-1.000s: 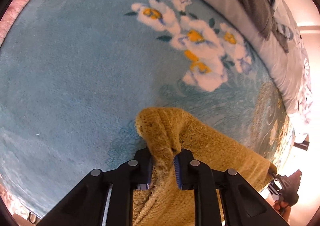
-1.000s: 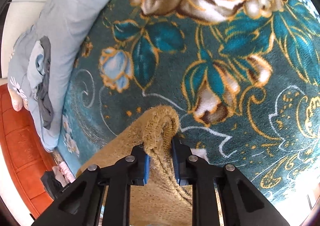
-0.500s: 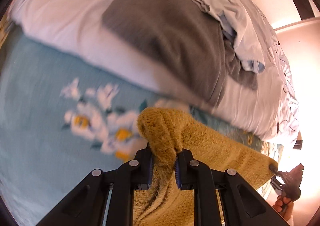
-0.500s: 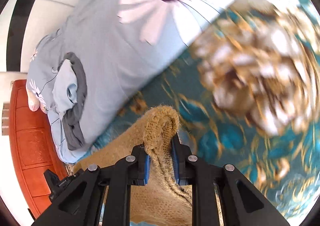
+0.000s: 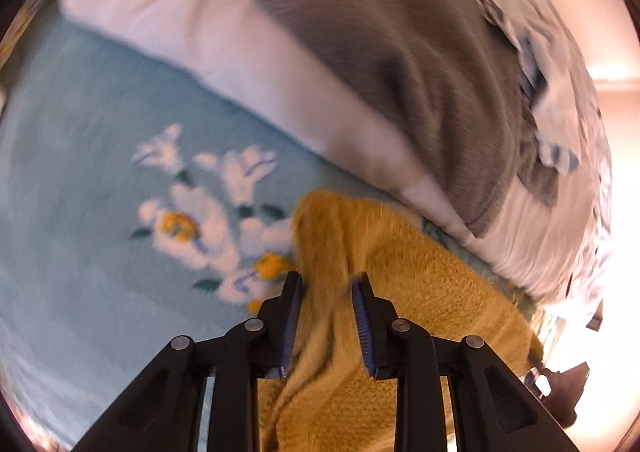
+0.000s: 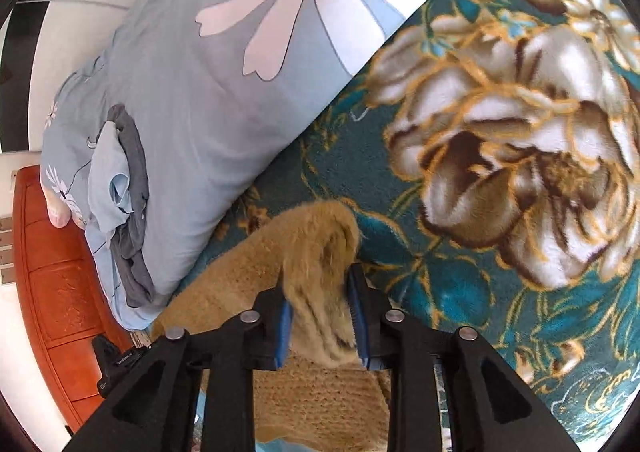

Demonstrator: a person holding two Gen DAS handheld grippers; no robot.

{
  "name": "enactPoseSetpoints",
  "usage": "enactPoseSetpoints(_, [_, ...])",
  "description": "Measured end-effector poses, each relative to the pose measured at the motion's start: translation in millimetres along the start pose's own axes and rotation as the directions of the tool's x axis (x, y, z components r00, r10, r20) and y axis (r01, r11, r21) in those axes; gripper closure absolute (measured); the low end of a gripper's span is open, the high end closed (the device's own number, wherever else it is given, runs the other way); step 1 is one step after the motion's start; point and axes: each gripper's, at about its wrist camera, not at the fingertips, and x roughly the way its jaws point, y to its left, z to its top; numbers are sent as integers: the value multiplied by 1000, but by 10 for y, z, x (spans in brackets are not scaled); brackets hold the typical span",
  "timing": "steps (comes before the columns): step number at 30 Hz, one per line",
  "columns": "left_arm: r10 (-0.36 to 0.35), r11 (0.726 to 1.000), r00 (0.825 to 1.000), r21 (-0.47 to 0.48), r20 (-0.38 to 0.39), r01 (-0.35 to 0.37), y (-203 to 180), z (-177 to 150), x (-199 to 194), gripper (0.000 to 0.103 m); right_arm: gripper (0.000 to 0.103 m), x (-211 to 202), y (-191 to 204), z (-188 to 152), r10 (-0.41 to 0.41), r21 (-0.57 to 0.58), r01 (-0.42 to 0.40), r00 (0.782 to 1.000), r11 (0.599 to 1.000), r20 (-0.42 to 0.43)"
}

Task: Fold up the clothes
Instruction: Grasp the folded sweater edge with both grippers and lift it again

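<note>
Blanket [image 6: 460, 284] beneath; both fingers [image 5: 290, 316] now parted.

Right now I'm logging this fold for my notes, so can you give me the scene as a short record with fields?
garment: mustard knit sweater
left hand-held gripper: open, sweater fold between the fingers
right hand-held gripper: open, sweater fold between the fingers
surface: teal floral blanket
nearby: pale blue floral pillow with grey garment on it
</note>
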Motion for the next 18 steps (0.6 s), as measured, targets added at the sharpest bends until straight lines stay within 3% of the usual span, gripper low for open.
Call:
enactPoseSetpoints(2, [-10,999,1000,-45,17,11,119,-140,-83,67,60,-88,-28,-90,-28,-3,29,999,1000,32])
enactPoseSetpoints(7, [-13,986,1000,-165,-6,12,471,-719,-104,65,60,-99,-286,-543,-22,78,22,1000,997,7])
enactPoseSetpoints(15, [-49,943,997,-332,-63,26,802,-1457,75,62,60,30,-638,-1401,-1,219,17,997,976,-75])
enactPoseSetpoints(18, [-79,945,993,-323,-83,48,757,-1572,152,60,60,87,-672,-1494,39,257,-20,997,966,-71])
